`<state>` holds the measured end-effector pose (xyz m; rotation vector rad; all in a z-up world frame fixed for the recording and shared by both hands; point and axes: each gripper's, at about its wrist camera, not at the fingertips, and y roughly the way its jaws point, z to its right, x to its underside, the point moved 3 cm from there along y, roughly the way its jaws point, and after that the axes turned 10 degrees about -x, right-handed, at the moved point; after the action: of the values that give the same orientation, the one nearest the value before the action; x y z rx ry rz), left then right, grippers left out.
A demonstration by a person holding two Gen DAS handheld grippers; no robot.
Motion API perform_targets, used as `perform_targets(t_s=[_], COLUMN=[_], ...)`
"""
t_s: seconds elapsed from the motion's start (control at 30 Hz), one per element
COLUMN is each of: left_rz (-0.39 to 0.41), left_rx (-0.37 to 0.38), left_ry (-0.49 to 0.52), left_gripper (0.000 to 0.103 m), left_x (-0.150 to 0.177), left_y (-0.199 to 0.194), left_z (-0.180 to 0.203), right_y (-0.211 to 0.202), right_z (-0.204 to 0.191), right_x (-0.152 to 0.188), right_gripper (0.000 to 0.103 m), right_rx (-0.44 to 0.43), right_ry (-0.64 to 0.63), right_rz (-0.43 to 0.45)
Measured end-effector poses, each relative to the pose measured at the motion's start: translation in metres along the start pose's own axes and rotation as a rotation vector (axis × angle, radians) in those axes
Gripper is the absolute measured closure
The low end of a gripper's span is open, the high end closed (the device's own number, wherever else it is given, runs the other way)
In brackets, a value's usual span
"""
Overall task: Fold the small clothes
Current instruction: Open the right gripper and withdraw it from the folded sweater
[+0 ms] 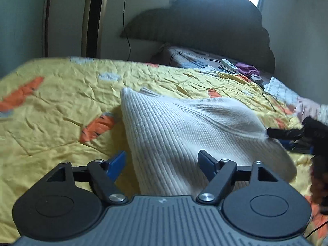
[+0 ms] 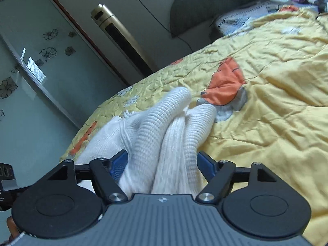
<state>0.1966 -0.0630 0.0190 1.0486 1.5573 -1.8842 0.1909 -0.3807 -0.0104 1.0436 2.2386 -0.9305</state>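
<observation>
1. Left of the white ribbed knit garment (image 1: pixel 174 131), I have a broad stretch of bare yellow quilted bedspread (image 1: pixel 61 102) to pass over.
2. The garment fills the gap between my left gripper (image 1: pixel 162 160) fingers and blocks the way ahead.
3. Far right, a white remote (image 1: pixel 229 64), black-rimmed glasses (image 1: pixel 226 69) and crumpled purple cloth (image 1: pixel 247 69) crowd the bedspread.
4. A thin black cable (image 1: pixel 270 98) trails across the right side.
5. In the right wrist view, bunched folds fill my right gripper (image 2: pixel 162 160).

A white ribbed knit garment (image 1: pixel 174 127) (image 2: pixel 164 127), bunched into 2 or 3 soft folds, possibly fringed, partly lifted off the bed.
</observation>
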Motion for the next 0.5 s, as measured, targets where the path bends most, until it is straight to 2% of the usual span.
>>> perform_targets(t_s=[0.07, 0.17, 0.27, 0.33, 0.4, 0.43, 0.47, 0.5], left_rz=[0.043, 0.074, 0.086, 0.080, 0.075, 0.070, 0.061, 0.055], left_rx=[-0.028, -0.049, -0.055, -0.110, -0.170, -0.191, -0.216, -0.243], left_ry=[0.042, 0.112, 0.244, 0.326, 0.353, 0.344, 0.325, 0.301], left_gripper=[0.025, 0.022, 0.022, 0.022, 0.022, 0.022, 0.022, 0.020], left_x=[0.011, 0.033, 0.058, 0.069, 0.072, 0.072, 0.071, 0.069], left_y=[-0.018, -0.039, -0.051, -0.049, -0.044, -0.041, -0.039, -0.037], left_z=[0.007, 0.016, 0.031, 0.040, 0.042, 0.039, 0.035, 0.030], right_y=[-0.025, -0.061, -0.066, -0.055, -0.043, -0.038, -0.033, -0.030], right_z=[-0.010, -0.033, -0.054, -0.063, -0.066, -0.067, -0.065, -0.064], right_x=[0.008, 0.022, 0.037, 0.047, 0.053, 0.056, 0.057, 0.061], right_gripper=[0.029, 0.029, 0.030, 0.032, 0.041, 0.050, 0.067, 0.077], right_rx=[-0.006, -0.078, -0.085, -0.048, -0.022, 0.001, 0.040, 0.103], right_ry=[-0.027, -0.100, -0.203, -0.290, -0.331, -0.343, -0.355, -0.361], right_rz=[0.051, 0.118, 0.066, 0.006, -0.034, -0.042, -0.049, -0.055])
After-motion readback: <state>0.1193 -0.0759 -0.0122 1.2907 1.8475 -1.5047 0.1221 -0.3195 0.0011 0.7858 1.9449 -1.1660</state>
